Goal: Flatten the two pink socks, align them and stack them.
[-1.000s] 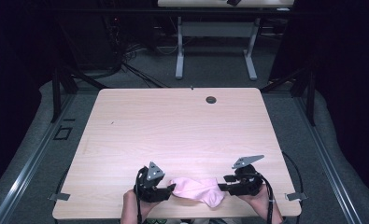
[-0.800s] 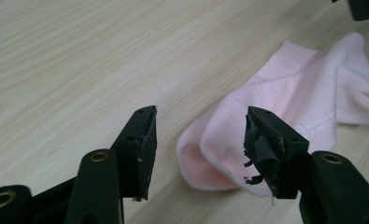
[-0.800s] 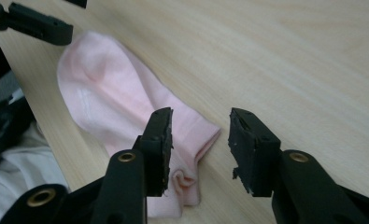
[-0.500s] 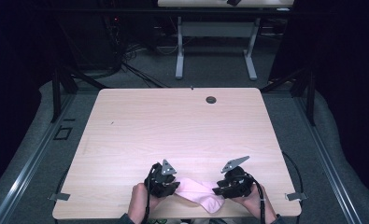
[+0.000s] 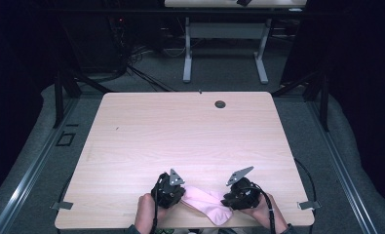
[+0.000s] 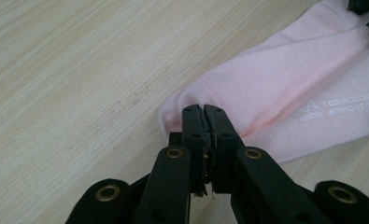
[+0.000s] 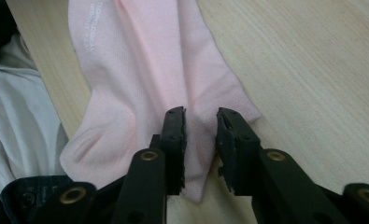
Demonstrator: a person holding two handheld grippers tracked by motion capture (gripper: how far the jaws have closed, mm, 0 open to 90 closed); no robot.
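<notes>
L tool (image 6: 204, 111) pinched tight on one end of the pale pink knit sock (image 5: 207, 203), lying flat near the light wooden desk's (image 5: 180, 131) front edge btwn both tools. R tool (image 7: 201, 119) parted, straddling sock's other end.

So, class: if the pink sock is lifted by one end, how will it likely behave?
The pink sock looks like soft knit and lies creased, so it would probably droop limply. It seems thin and flat, likely very light. Pinched in the left gripper, its end bunches, so pushing it would probably wrinkle rather than slide it.
</notes>
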